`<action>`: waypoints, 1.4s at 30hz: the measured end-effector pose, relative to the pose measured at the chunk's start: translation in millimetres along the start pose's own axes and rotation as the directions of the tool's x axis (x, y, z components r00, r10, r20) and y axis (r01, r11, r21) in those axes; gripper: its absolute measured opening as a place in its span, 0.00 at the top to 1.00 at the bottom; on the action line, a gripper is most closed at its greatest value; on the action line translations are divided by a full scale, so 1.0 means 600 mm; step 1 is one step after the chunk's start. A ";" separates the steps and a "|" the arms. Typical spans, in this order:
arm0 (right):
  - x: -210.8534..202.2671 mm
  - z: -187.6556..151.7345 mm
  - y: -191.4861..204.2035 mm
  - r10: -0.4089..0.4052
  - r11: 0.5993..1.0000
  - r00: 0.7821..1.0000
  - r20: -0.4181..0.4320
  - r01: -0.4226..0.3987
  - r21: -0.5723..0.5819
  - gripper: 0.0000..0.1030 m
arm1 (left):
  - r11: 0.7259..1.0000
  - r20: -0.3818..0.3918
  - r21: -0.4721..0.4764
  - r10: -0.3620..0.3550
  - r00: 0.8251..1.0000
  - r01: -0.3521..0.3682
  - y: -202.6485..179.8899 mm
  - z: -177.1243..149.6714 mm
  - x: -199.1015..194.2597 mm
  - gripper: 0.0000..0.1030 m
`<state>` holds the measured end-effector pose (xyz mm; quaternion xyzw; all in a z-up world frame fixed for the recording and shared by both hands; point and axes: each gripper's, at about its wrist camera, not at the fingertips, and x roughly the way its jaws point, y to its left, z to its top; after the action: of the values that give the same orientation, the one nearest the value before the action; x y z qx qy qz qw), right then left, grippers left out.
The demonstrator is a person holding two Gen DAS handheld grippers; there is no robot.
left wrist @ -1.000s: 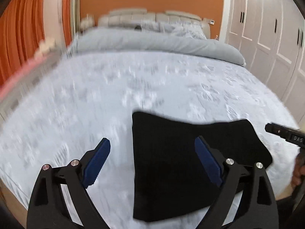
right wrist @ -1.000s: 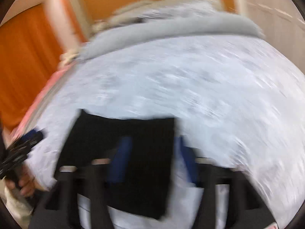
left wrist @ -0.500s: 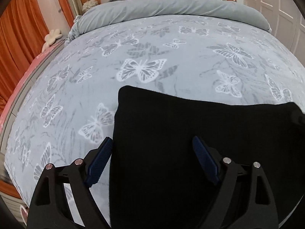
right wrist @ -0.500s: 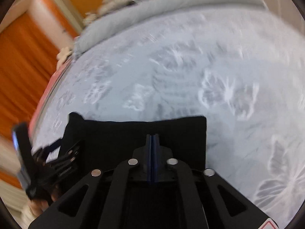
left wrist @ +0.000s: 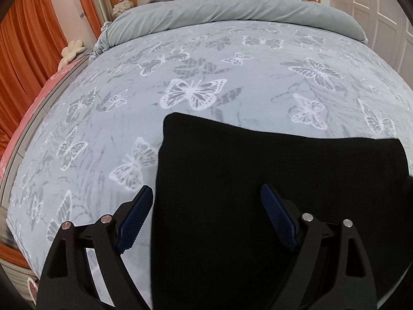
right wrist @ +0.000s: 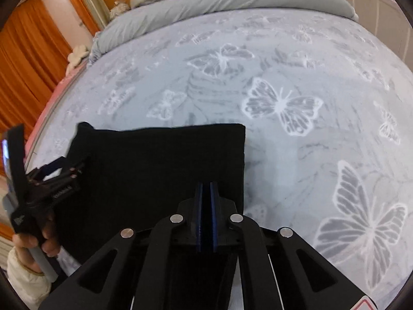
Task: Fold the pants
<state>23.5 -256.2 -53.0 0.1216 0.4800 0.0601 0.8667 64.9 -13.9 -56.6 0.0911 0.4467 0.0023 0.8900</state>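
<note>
From my left wrist camera I see the pants [left wrist: 271,193], black and folded into a flat rectangular stack, lying on the bed [left wrist: 193,51] near its foot edge. The left tongs [left wrist: 206,214] are spread wide: the left blue finger [left wrist: 134,219] stands over the butterfly-print cover just beside the stack's left edge, and the other stands over the black cloth. I cannot tell whether either finger touches what lies beneath it. A grey duvet [left wrist: 232,13] is bunched across the head of the bed, with orange curtains [left wrist: 25,59] to the left and white doors [left wrist: 374,7] to the right. From my right wrist camera the same pants [right wrist: 155,168] lie to the left of centre, their right edge straight and square at the far corner. The right tongs [right wrist: 206,211] are pressed together, the two blue pads nearly meeting with only a thin slit between them, and sit over the near right part of the stack; I cannot confirm that any cloth is caught between them. The left tongs [right wrist: 58,170] appear at the stack's left edge, held by a hand [right wrist: 36,240] in a pale sleeve.
</note>
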 end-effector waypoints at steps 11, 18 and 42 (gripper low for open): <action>-0.032 -0.066 0.005 -0.099 0.990 0.993 -0.067 0.092 -0.104 0.26 | 0.956 -0.077 -0.011 -0.294 0.953 0.294 0.063 -0.114 -0.064 0.05; 0.048 -0.076 -0.058 0.311 0.933 0.933 -0.179 -0.264 0.246 0.55 | 0.821 -0.167 -0.305 -0.546 0.821 0.484 0.111 -0.114 0.011 0.32; -0.024 -0.013 0.061 0.042 0.994 0.998 0.049 -0.037 -0.101 0.95 | 0.966 0.076 -0.033 -0.255 0.964 0.258 0.034 -0.021 -0.085 0.25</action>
<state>9.7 -223.0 -35.3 0.0891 0.4516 0.0983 0.8823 25.8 3.7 -20.4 0.0137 0.4228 -0.1068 0.8998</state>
